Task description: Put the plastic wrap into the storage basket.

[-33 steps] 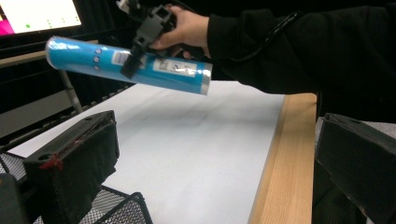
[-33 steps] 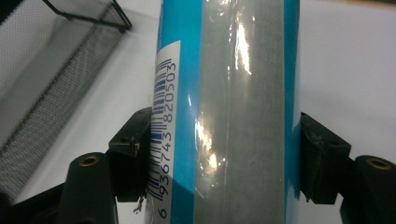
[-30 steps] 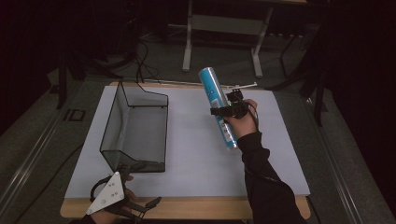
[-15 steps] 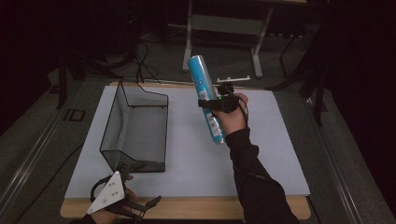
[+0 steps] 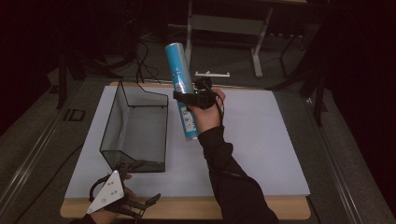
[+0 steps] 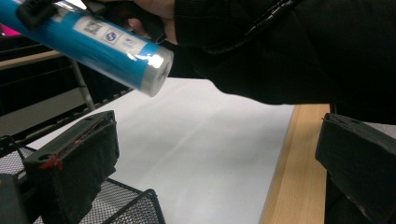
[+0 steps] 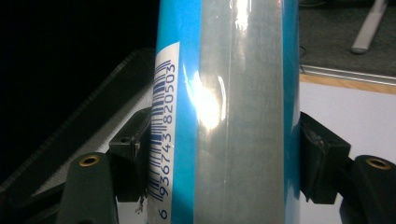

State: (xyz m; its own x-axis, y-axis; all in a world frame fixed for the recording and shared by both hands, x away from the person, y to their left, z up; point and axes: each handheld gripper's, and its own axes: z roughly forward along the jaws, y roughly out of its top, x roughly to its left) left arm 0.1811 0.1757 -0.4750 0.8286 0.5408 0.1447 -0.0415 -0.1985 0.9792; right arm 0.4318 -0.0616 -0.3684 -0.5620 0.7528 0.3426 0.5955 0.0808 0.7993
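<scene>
High view: left gripper [image 5: 140, 207] at near bench [image 5: 280, 140] edge, jaws released, empty. Farther, right gripper [image 5: 183, 97] clamps blue tube [image 5: 181, 88] mid-length, tilted, above bench beside mesh basket [image 5: 135, 130]. Right gripper view adds tube's barcode.

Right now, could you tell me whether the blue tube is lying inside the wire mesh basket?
No, the right gripper holds the blue tube in the air beside the wire mesh basket.

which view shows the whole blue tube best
The high view: the blue tube shows end to end, tilted in the right tool. The right gripper view gives only its barcoded middle; the left gripper view, one end.
</scene>
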